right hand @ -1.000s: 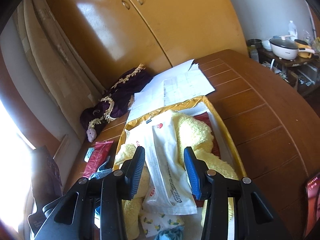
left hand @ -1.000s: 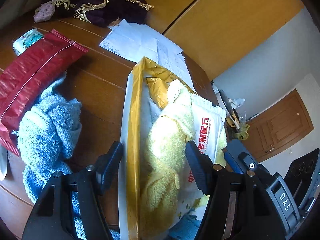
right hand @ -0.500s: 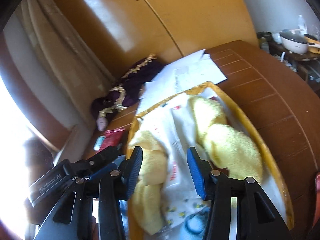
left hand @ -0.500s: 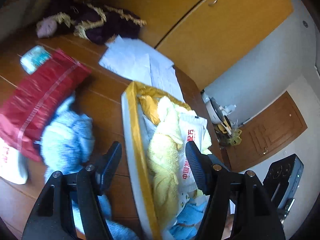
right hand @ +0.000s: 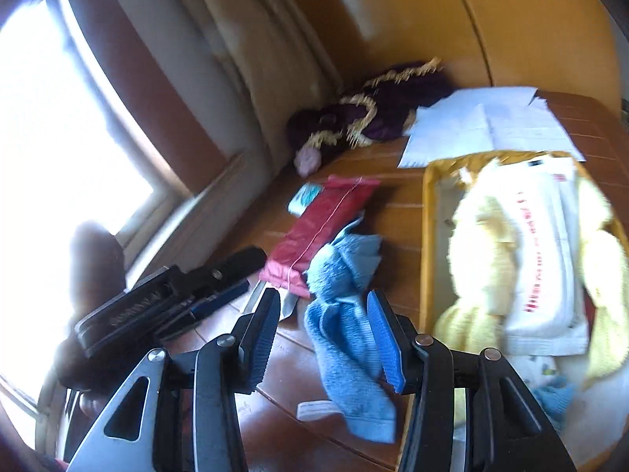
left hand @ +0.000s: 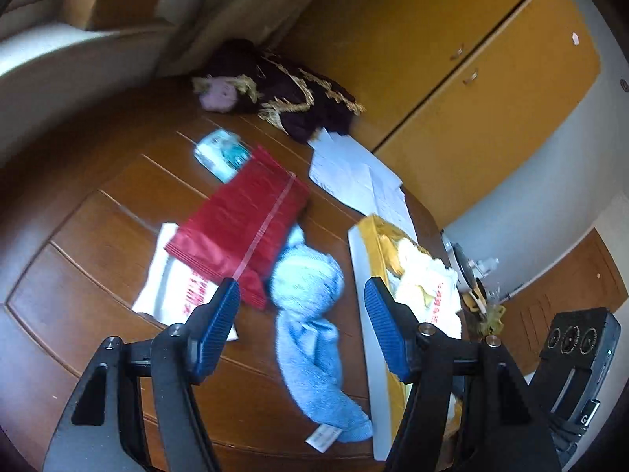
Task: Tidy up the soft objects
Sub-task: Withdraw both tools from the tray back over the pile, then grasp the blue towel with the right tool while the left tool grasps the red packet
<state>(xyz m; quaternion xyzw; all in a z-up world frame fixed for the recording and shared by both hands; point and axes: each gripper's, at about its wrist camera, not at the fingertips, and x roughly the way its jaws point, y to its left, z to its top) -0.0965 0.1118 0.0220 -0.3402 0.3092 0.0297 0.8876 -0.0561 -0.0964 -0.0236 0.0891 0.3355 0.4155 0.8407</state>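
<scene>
Blue towel (right hand: 346,314) on table between right claw (right hand: 328,340) fingers; both claws apart, empty.

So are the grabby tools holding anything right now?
Left tool: open, holding nothing.
Right tool: open, holding nothing, blue towel below.

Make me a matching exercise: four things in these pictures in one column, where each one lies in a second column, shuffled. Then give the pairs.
Things
1. blue towel
2. yellow towel
3. red packet
4. purple cloth with gold fringe

Places
A. at the far edge of the table, by the cupboard doors
B. in the gold-rimmed tray
C. on bare wood, between the fingers of the open right claw in its wrist view
D. partly lying over a white bag

Pairs: 1-C, 2-B, 3-D, 4-A
</scene>
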